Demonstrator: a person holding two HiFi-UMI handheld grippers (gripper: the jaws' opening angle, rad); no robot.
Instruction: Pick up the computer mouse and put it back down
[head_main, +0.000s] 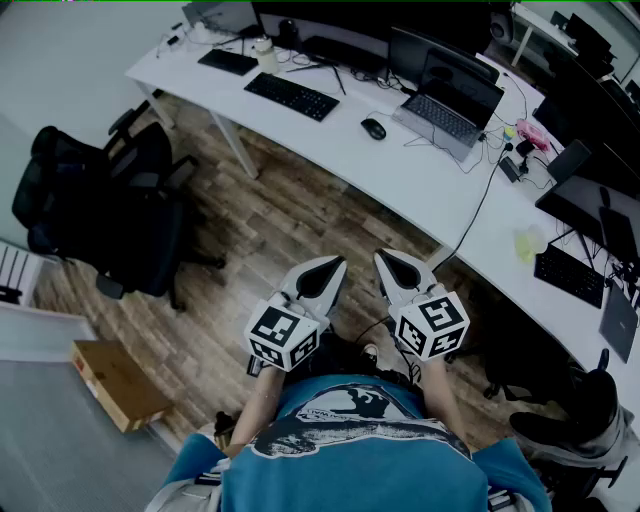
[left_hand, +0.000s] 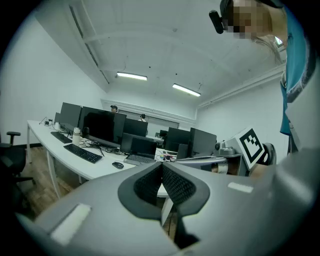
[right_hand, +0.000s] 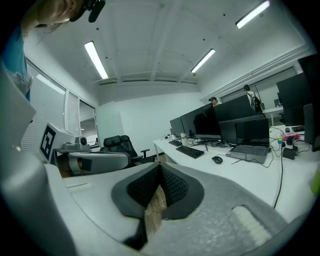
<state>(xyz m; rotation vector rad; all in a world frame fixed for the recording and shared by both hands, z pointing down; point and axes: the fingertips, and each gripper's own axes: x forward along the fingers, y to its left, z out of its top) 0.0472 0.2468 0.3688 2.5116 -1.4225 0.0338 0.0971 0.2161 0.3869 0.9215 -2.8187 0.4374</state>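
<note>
Open-plan office. A long white desk (head_main: 400, 175) runs ahead of the left claw (head_main: 330, 268) and the right claw (head_main: 392, 262), carrying monitors (head_main: 320, 25), a keyboard (head_main: 292, 96), a laptop (head_main: 447, 110) and a mouse (head_main: 373, 128). A black swivel chair (head_main: 110, 210) stands left of the left claw on wood-pattern flooring (head_main: 270, 230). Strip lights (left_hand: 132, 76) run overhead.

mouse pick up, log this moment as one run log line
phase: before pick-up | mouse: on desk, untouched | left gripper: shut, empty | right gripper: shut, empty | both grippers: short of desk
</note>
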